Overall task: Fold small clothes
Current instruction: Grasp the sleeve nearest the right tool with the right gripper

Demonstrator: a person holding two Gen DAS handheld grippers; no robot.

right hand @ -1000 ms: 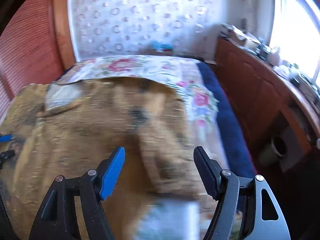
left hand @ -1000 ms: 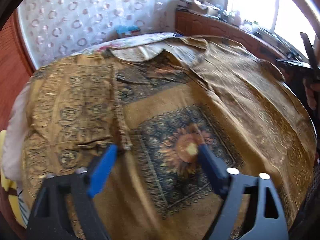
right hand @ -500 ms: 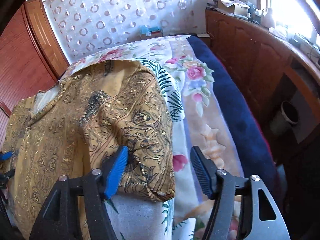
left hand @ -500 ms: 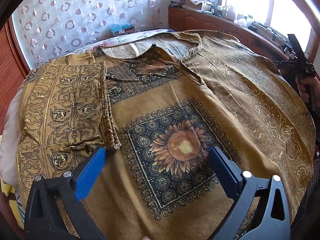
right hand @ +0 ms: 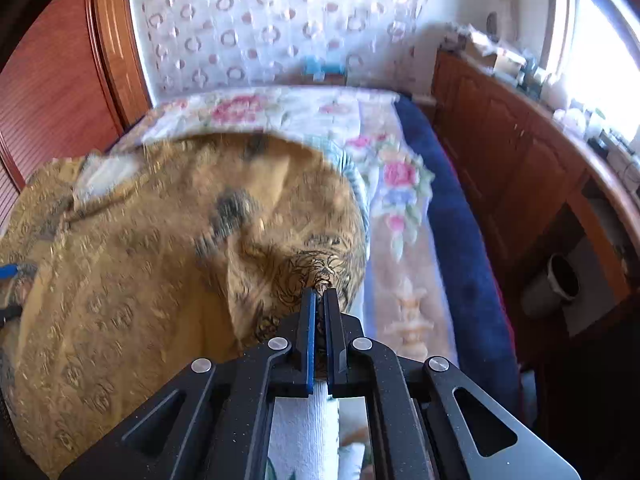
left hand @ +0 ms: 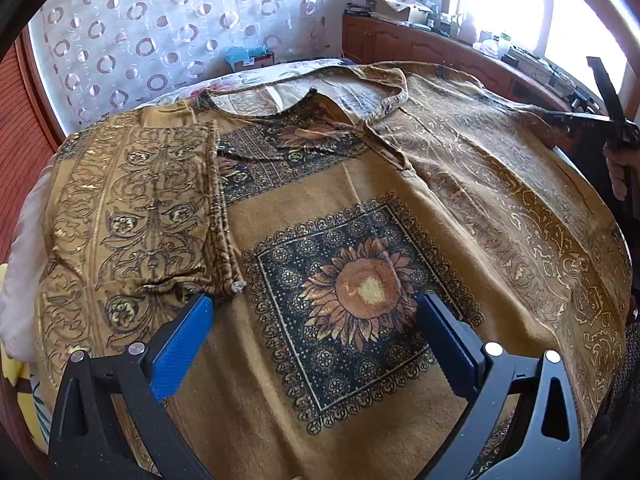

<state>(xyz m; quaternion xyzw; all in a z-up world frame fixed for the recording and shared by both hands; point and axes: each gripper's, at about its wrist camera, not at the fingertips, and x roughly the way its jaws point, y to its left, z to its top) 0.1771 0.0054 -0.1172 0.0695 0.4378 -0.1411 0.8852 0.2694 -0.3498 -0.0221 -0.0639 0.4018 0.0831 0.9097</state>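
Mustard tunic [left hand: 360, 216] spread flat over the bed, filling the left wrist view. Sunflower square [left hand: 360, 292] dead centre, dark patterned border round it. Left sleeve [left hand: 136, 216] already folded in across the body, its hem lying just beside the sunflower panel. Neckline [left hand: 304, 100] up at the far end, pale lining showing. Left gripper [left hand: 316, 324] hovering above the cloth, blue pads [left hand: 180, 344] flung wide apart either side of the sunflower, nothing between them. Over at the right edge, a hand [left hand: 618, 172] clutching the other tool's black frame at the tunic's far side. Ringed curtain [left hand: 160, 32] behind, wooden sideboard [left hand: 440, 52] under the bright window.

Switching to the right wrist view: blurred. Right gripper [right hand: 319, 294] with jaws just snapped together, now pinching a bunched edge of the tunic [right hand: 160, 240] at its tip, fabric pulled up into a ridge towards the pads. Rest of the garment draped away to the left. Floral bedsheet [right hand: 396, 184] bare on the right, navy blanket [right hand: 452, 240] along its edge, then the sideboard [right hand: 500, 140]. White cloth under the gripper's frame.
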